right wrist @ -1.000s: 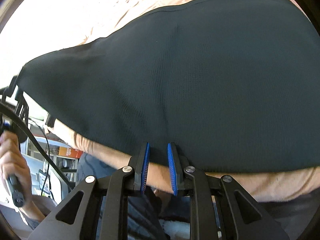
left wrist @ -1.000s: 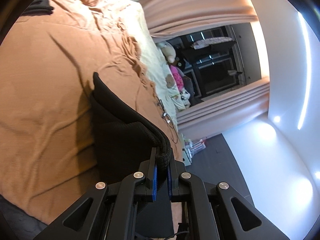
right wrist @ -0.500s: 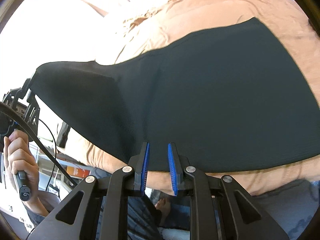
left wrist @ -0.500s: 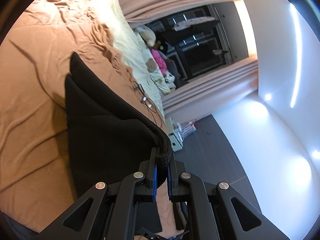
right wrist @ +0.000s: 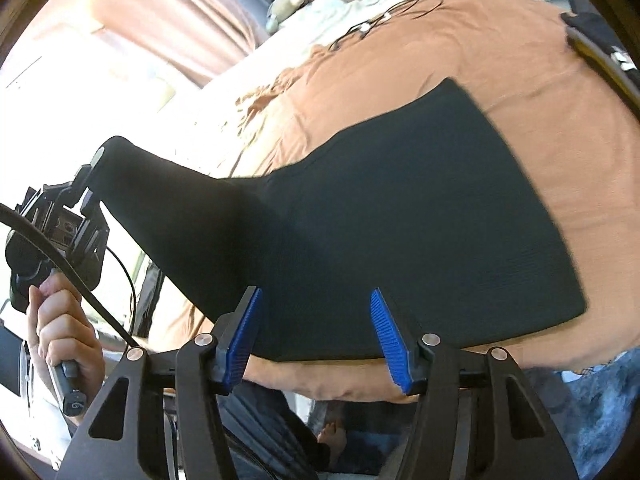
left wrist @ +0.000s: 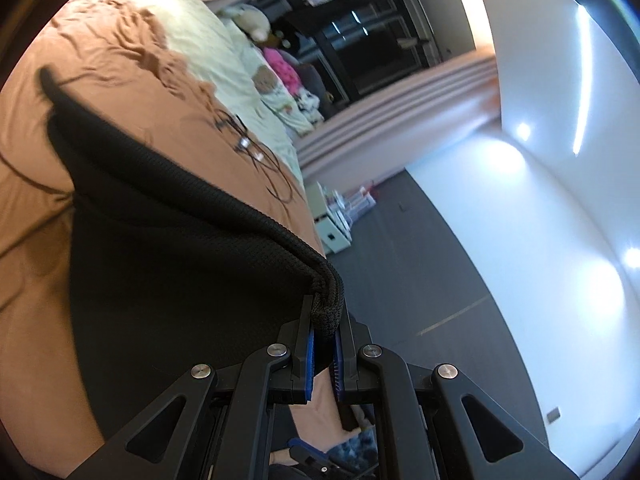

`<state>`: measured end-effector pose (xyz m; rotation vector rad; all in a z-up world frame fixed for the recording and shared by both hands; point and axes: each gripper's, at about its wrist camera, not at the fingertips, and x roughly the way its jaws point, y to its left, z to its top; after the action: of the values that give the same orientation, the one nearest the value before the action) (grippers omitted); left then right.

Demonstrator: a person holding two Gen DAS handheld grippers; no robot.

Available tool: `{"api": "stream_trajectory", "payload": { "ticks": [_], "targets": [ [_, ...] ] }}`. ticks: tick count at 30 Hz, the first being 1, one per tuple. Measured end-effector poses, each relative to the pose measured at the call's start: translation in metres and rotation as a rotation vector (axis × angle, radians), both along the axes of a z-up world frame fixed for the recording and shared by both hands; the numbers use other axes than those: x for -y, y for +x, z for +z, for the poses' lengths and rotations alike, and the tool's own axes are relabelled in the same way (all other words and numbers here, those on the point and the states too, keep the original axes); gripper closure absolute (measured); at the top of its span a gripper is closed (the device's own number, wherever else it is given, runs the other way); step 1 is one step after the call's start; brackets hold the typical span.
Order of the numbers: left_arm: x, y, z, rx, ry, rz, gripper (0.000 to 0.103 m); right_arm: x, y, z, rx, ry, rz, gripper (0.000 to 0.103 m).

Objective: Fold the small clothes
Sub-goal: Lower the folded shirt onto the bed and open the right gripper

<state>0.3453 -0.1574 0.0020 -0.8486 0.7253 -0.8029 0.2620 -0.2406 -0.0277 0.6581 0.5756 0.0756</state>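
A black knit garment (right wrist: 420,220) lies mostly flat on the tan bedspread (right wrist: 500,64). Its left corner is pulled up off the bed. My left gripper (left wrist: 325,320) is shut on that bunched corner of the black garment (left wrist: 168,272); the same gripper (right wrist: 86,178) shows at the left of the right wrist view, held by a hand (right wrist: 60,328). My right gripper (right wrist: 316,300) stands open just above the garment's near edge, with nothing between its blue pads (right wrist: 390,340).
Black cables (right wrist: 384,12) lie on the bedspread beyond the garment. Stuffed toys (left wrist: 276,60) and a cream sheet (left wrist: 208,40) sit at the far side of the bed. Another dark item (right wrist: 600,44) rests at the right edge. Dark floor (left wrist: 420,272) lies beside the bed.
My right gripper has opened wide from a narrow gap and backed off the garment. My left gripper has lifted its corner higher, away from the bed.
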Motion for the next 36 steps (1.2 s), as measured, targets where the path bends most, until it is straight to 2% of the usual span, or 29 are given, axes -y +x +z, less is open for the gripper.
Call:
{"api": "stream_trajectory", "payload": {
  "ticks": [7,19,22,25,26,27,29,33,36],
  "targets": [
    [0.062,0.004,-0.007,-0.020,0.047,-0.094,0.096,0.015,-0.036,0.003,0.008,0.029,-0.080,0.049],
    [0.174,-0.007,-0.057,-0.103,0.214,-0.313,0.095,0.043,-0.116,0.013,-0.003,0.075,-0.205,0.049],
    [0.193,-0.012,-0.071,-0.147,0.284,-0.378,0.085,0.041,-0.131,0.013,-0.012,0.083,-0.216,0.049],
    [0.194,-0.017,-0.074,-0.150,0.283,-0.416,0.064,0.039,-0.136,0.012,-0.021,0.085,-0.217,0.049],
    [0.191,-0.019,-0.073,-0.140,0.290,-0.414,0.051,0.039,-0.135,0.011,-0.026,0.085,-0.212,0.049],
    [0.187,-0.020,-0.071,-0.131,0.295,-0.407,0.043,0.037,-0.134,0.010,-0.033,0.083,-0.207,0.049],
    [0.176,-0.021,-0.067,-0.111,0.305,-0.382,0.037,0.033,-0.130,0.011,-0.044,0.072,-0.194,0.049],
    [0.147,-0.013,-0.067,-0.117,0.341,-0.318,0.037,0.031,-0.113,0.015,-0.061,0.037,-0.163,0.049],
    [0.130,-0.006,-0.071,-0.106,0.403,-0.268,0.037,0.031,-0.100,0.021,-0.085,-0.015,-0.135,0.049]
  ]
}}
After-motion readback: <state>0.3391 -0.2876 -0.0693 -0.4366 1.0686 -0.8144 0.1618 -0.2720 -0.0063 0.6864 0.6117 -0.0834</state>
